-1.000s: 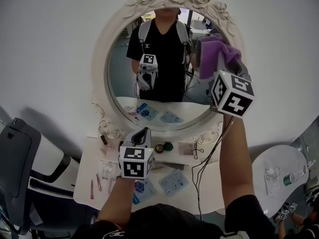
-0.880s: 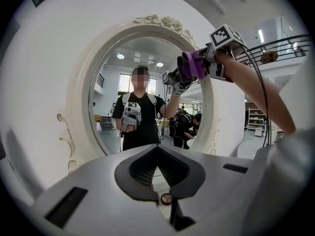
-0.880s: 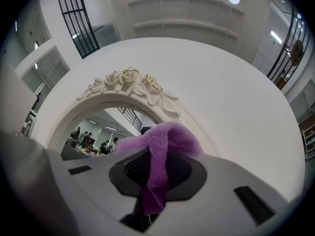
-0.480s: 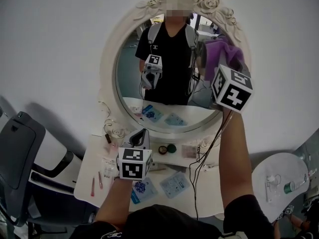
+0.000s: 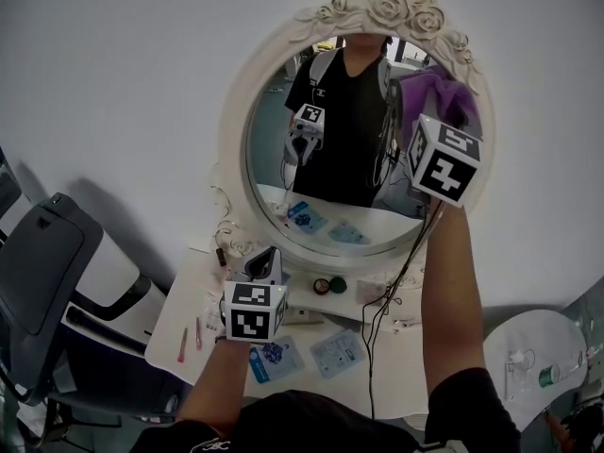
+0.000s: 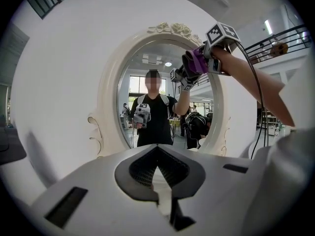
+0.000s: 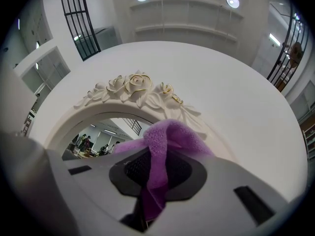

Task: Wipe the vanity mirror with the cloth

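Your right gripper (image 7: 155,181) is raised to the upper right of the oval vanity mirror in its white carved frame (image 5: 351,159), and its jaws are clamped on the fuzzy purple cloth (image 5: 434,97). In the right gripper view the cloth runs down between the dark pads and bunches up over their far end, just under the moulded roses with gold edging (image 7: 132,85) that crown the frame. From the left gripper view, the bunched cloth meets its own reflection at the glass, close to the frame's right edge, so it appears to be touching the mirror there. Your left gripper (image 6: 158,173) has its jaws together with nothing between them. You hold it low, over the white vanity table (image 5: 177,321) in front of the mirror's lower left, and it points up at the glass. The mirror reflects you in a black top with that left gripper held in front of your chest. On the table lie two flat blue and white packets (image 5: 335,349), and a small dark round pot (image 5: 323,285) sits just beside a green one near the frame's foot. A grey chair (image 5: 42,262) stands to your left, and a round white side table (image 5: 533,343) is at the lower right, well apart from the vanity.
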`<state>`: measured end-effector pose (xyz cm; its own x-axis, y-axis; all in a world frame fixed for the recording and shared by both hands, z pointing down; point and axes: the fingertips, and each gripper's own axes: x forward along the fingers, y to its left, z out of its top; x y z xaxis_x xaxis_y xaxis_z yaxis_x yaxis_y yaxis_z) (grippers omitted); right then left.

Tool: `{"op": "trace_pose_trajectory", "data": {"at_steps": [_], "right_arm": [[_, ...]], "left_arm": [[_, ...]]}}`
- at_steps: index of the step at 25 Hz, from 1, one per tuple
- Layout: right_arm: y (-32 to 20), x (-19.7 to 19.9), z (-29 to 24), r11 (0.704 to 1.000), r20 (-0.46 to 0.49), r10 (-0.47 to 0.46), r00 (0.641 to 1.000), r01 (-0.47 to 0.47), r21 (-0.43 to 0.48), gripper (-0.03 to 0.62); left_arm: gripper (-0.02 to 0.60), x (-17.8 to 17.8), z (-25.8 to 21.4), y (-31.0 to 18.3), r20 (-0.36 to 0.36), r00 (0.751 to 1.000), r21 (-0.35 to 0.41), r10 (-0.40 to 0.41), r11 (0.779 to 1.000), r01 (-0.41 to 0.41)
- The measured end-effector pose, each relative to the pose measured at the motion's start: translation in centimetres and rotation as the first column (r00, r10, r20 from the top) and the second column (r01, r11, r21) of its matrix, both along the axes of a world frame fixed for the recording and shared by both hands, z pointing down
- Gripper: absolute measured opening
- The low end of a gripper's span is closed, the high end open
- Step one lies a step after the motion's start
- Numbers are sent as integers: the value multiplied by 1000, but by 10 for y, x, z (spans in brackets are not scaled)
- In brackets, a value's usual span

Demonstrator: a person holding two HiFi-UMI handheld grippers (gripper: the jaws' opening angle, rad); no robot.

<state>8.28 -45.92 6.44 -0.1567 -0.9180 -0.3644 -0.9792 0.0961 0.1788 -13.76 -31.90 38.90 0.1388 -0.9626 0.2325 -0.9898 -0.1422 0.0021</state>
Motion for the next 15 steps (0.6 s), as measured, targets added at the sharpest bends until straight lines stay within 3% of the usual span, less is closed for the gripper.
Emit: {"op": "trace_pose_trajectory", "data": {"at_steps": [8, 15], "right_arm": [[3, -35, -16, 997, -14, -76, 997, 76, 4, 54], [5, -58, -26, 996, -39, -89, 995, 90, 9, 54]], "left_arm": [[-3, -20, 3, 22, -20, 998, 4, -62, 998, 62], [-3, -34, 9, 34, -44, 994, -4, -99, 995, 99]]}}
